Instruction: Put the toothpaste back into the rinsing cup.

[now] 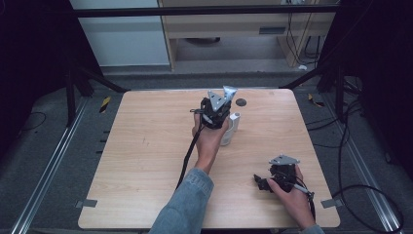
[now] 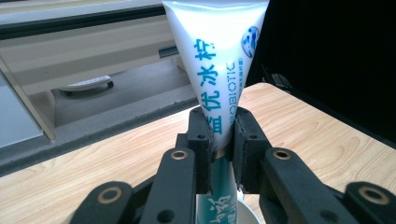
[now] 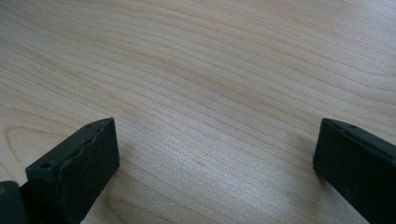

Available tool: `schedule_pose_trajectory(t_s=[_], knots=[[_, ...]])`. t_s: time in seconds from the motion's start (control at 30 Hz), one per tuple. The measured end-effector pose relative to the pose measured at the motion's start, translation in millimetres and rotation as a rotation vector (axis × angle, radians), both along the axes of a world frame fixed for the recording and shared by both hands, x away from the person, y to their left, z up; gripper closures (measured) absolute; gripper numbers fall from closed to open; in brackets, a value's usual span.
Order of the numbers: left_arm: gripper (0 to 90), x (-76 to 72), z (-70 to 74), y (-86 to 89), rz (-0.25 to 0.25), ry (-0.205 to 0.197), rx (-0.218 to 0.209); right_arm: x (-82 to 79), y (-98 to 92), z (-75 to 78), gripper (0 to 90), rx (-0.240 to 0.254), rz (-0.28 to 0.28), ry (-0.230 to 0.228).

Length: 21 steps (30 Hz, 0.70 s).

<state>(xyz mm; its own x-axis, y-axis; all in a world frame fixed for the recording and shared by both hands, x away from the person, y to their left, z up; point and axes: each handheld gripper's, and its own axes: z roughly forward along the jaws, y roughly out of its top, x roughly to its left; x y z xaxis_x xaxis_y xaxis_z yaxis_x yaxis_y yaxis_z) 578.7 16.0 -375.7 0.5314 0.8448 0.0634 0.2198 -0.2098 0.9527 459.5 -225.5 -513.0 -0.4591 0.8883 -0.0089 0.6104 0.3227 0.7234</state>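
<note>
A white squeeze tube with blue lettering (image 2: pixel 219 60) stands upright, and my left gripper (image 2: pixel 222 135) is shut on its lower half. The tube's teal lower end reaches down into a white cup (image 2: pixel 248 215). In the high view the left gripper (image 1: pixel 220 109) hovers over the middle of the table beside the white cup (image 1: pixel 230 130), with the tube's flat end (image 1: pixel 229 91) sticking up past it. My right gripper (image 1: pixel 261 182) rests low at the table's near right corner. Its jaws stand wide apart over bare wood (image 3: pixel 215 158) with nothing between them.
The wooden table (image 1: pixel 146 146) has a small dark round spot (image 1: pixel 241 102) near its far edge. A black cable (image 1: pixel 187 158) trails from the left gripper along the forearm. Beyond the table lie grey floor, cabinet fronts and dark stands.
</note>
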Motion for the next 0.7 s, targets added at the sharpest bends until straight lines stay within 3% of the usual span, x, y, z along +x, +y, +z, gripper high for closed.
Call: schedule_pose_trajectory(t_s=[0.7], knots=[[78.9, 5.5, -21.9, 3.0, 0.009, 0.042, 0.011, 0.0, 0.0, 0.0, 0.6, 0.000, -0.001, -0.001]])
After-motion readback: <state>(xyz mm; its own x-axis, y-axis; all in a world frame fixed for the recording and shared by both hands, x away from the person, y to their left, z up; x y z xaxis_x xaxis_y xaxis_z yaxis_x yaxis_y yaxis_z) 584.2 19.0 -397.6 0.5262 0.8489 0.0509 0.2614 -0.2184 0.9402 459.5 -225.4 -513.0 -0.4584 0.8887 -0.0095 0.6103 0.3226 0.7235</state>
